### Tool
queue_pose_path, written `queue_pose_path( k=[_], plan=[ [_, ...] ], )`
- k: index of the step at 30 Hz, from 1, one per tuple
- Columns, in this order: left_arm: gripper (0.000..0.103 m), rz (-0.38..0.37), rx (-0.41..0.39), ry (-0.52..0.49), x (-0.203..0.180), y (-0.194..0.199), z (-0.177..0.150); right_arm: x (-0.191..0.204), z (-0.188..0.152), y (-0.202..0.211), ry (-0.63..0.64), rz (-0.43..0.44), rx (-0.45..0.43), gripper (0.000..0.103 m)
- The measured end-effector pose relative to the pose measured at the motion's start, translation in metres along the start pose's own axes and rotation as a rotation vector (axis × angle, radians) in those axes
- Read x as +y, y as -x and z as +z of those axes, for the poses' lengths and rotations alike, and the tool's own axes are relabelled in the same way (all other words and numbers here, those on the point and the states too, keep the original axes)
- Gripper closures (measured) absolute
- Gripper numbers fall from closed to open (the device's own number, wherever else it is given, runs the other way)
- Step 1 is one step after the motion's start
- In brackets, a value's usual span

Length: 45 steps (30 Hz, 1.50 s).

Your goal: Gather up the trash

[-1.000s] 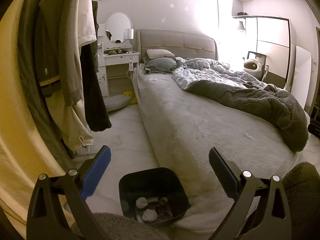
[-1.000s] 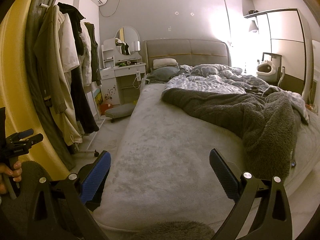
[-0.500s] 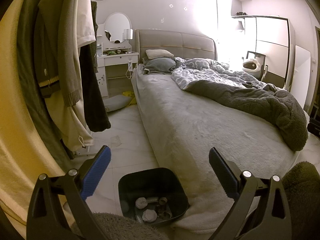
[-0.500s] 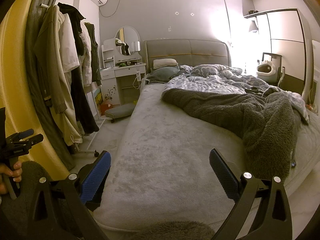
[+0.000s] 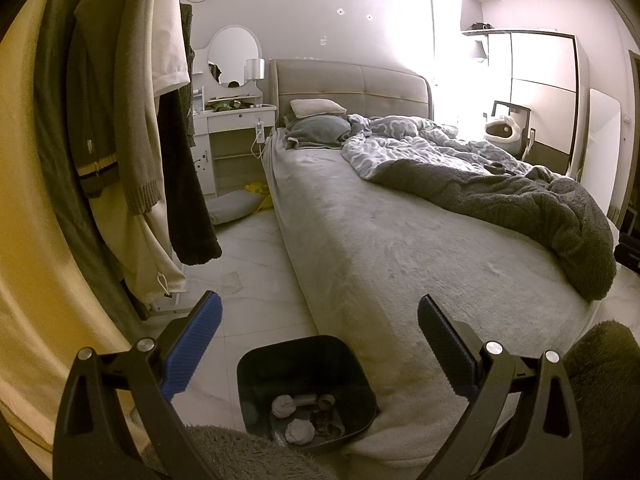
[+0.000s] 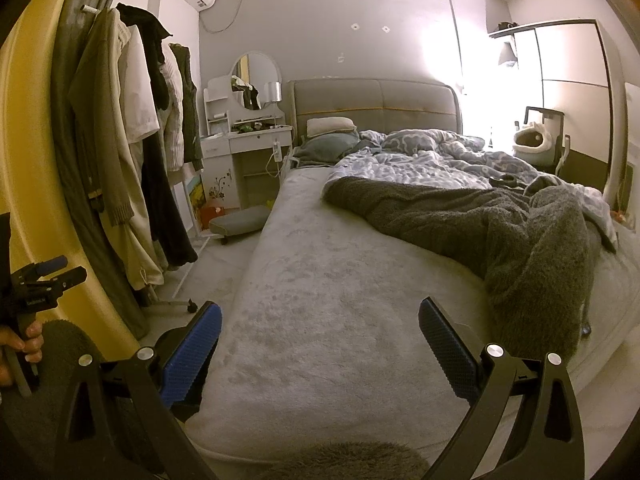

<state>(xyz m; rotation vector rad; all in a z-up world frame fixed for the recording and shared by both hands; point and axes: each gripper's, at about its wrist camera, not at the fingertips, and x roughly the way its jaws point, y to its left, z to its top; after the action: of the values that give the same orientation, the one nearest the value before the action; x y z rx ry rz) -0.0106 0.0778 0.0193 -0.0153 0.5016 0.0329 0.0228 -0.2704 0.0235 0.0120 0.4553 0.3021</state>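
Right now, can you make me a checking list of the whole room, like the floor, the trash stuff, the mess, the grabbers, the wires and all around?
Surface: pale tiled floor beside the bed.
Job's things: black trash bin on the floor at the bed's foot corner, holding crumpled paper balls and small tubes.
Clutter: yellow item and a grey cushion on the floor by the dresser; rumpled dark blanket on the bed.
Grippers: left gripper open, empty, above the bin; right gripper open, empty, over the bed.
Cables: white charger cord hanging from the dresser.
Surroundings: clothes rack, round mirror, wardrobe.
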Motion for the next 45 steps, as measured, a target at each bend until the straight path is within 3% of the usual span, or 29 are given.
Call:
queue_pose_path(
  k=[45],
  plan=[
    [0.003,0.0,0.0,-0.003,-0.0012,0.0,-0.0004,0.0018,-0.0016,0.0008,-0.001,-0.002,0.0,0.003]
  ],
)
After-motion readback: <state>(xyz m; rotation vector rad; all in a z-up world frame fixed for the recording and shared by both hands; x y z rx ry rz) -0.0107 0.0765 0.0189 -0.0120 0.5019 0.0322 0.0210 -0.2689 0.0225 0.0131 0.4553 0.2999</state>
